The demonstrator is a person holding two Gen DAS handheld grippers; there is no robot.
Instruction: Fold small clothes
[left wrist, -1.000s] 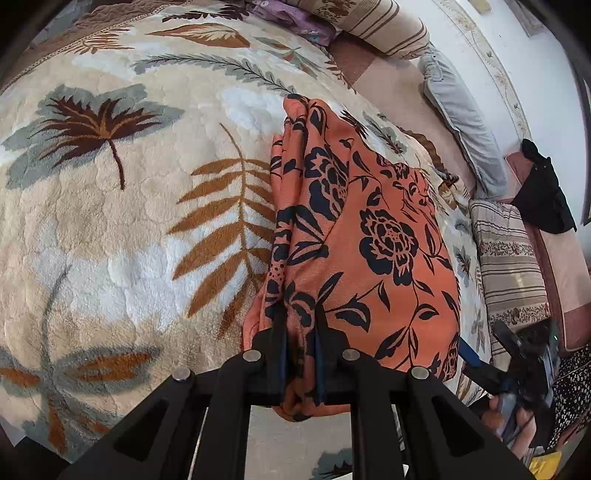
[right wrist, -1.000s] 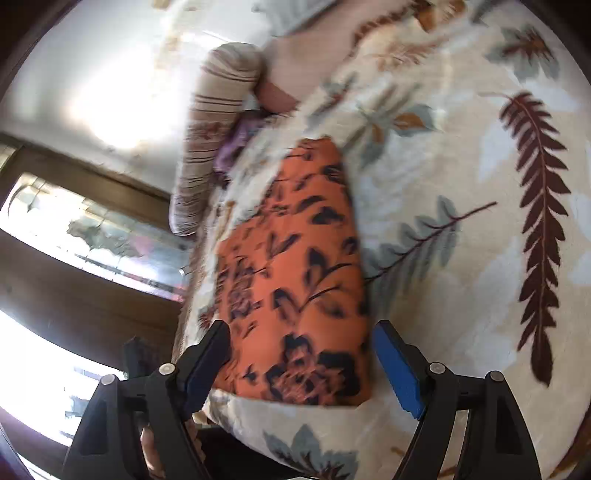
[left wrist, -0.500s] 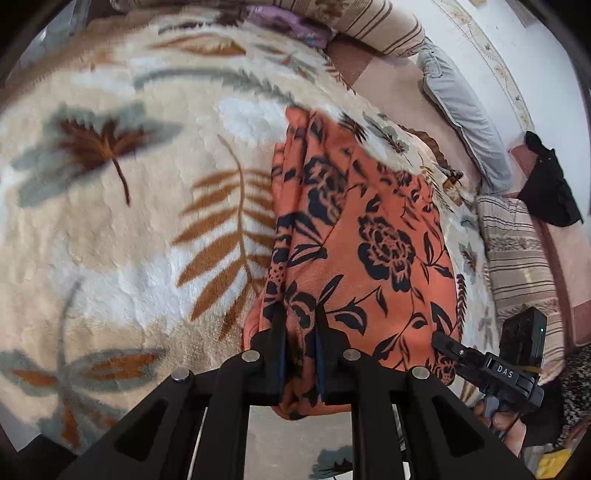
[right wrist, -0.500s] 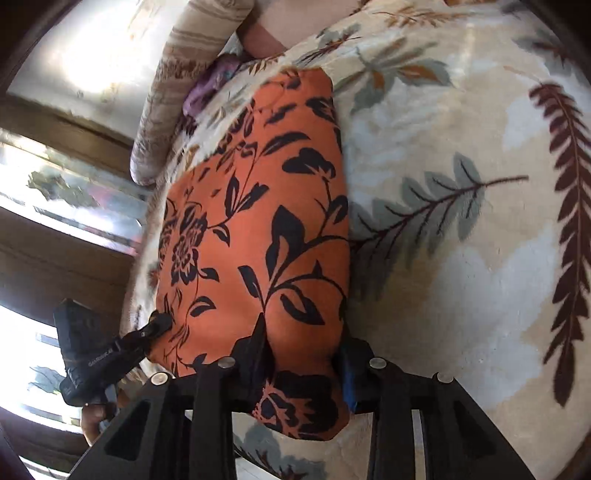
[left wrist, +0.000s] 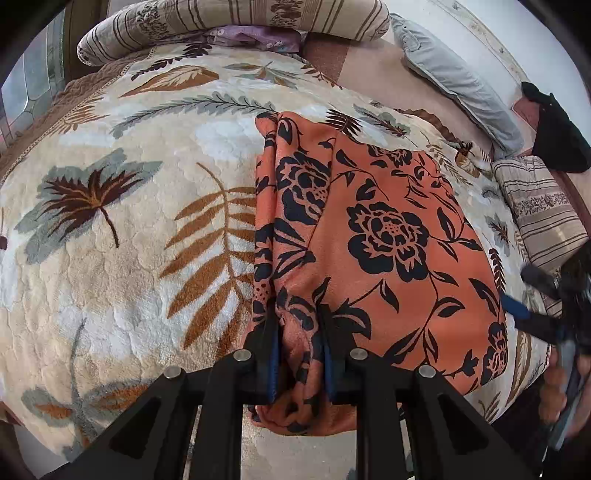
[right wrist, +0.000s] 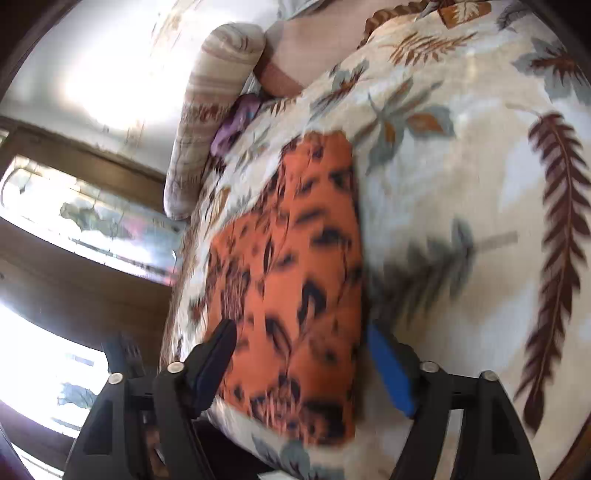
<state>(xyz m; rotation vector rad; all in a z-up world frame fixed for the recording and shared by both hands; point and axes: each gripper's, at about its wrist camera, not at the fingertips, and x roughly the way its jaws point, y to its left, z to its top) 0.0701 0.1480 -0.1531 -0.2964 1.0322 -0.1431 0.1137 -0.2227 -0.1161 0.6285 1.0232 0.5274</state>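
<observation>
An orange cloth [left wrist: 391,258] printed with black flowers and leafy stems lay folded in a rough rectangle on the bed, over a thick plush blanket [left wrist: 122,236] in cream with grey, brown and tan leaf patterns. The cloth looked thin and soft, with several loose layered edges bunched along its left side. The left gripper [left wrist: 300,354] had its black jaws drawn narrow, pinching a wad of the cloth's near left corner between blue pads. The right gripper [right wrist: 301,365] was blurred in its own view; its jaws stood wide, one to either side of the cloth's near right end, holding nothing. At the far edge of the bed lay a long striped bolster [left wrist: 229,22] with a crumpled purple cloth [left wrist: 255,37] just beside it, and a flat grey cushion [left wrist: 458,77] further right. A smaller striped pillow [left wrist: 543,210] sat at the right, with a black garment [left wrist: 557,136] behind it.
</observation>
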